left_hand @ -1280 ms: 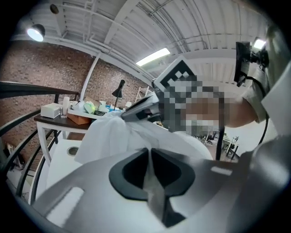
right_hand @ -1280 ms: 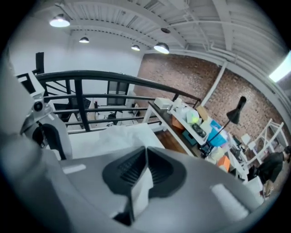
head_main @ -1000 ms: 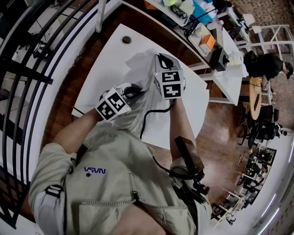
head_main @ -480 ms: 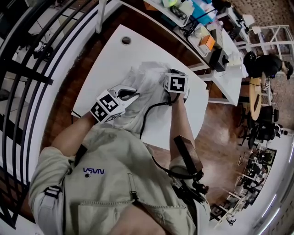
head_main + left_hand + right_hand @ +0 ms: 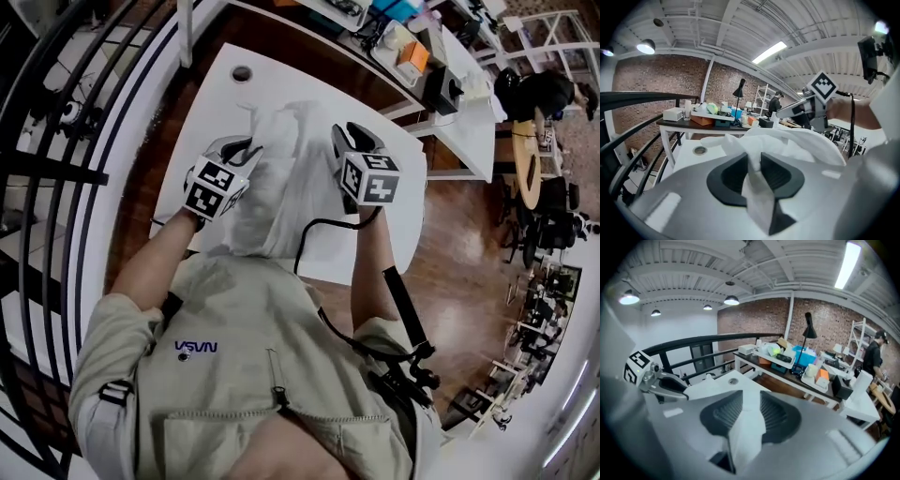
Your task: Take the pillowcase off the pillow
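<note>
The white pillowcase [image 5: 281,178] lies bunched on the white table [image 5: 211,103] and runs back toward the person's chest. My left gripper [image 5: 246,148] is at its left side and my right gripper [image 5: 345,139] at its right. In the left gripper view a fold of the cloth [image 5: 787,140] rises between the left gripper's [image 5: 754,164] dark pads. In the right gripper view a strip of cloth [image 5: 747,427] lies between the right gripper's [image 5: 751,408] pads. Both pairs of jaws have just been opening; the cloth sits loosely in each gap. I cannot tell the pillow apart from the cloth.
A round cable hole [image 5: 242,72] sits at the table's far end. A dark railing [image 5: 75,122] curves along the left. A cluttered desk [image 5: 412,56] stands behind the table, with a person [image 5: 534,94] at the far right. A black cable [image 5: 319,230] trails from the right gripper.
The grippers held the cloth lifted and close together; now they stand lower and farther apart, one at each side, and the cloth has settled between them.
</note>
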